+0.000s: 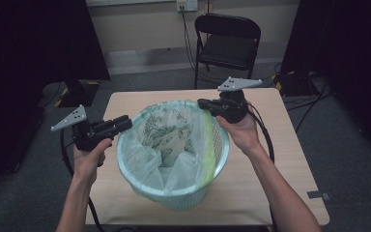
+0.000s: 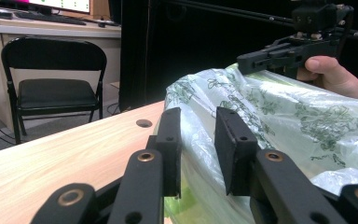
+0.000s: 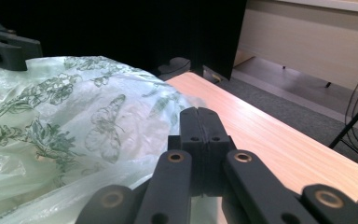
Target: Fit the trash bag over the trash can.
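High view: fixed overhead, behind the person, facing forward and down. Covers the whole table [image 1: 270, 145], the lined basket [image 1: 174, 154] at centre, a folding chair [image 1: 228, 41] at 12 o'clock.

Left gripper view: rides low on the left tongs [image 2: 198, 140], close to the bag [image 2: 279, 121], looking across the table [image 2: 65, 158]. The chair [image 2: 53, 91] sits at 10 o'clock, the right tongs [image 2: 279, 56] at 1 o'clock.

Right gripper view: rides low on the right tongs [image 3: 199, 126], close over the bag [image 3: 74, 116], looking along the table edge [image 3: 279, 144]. The left tongs [image 3: 9, 49] at 10 o'clock.

All three share the bag and the tabletop; each gripper view catches the opposite tongs.
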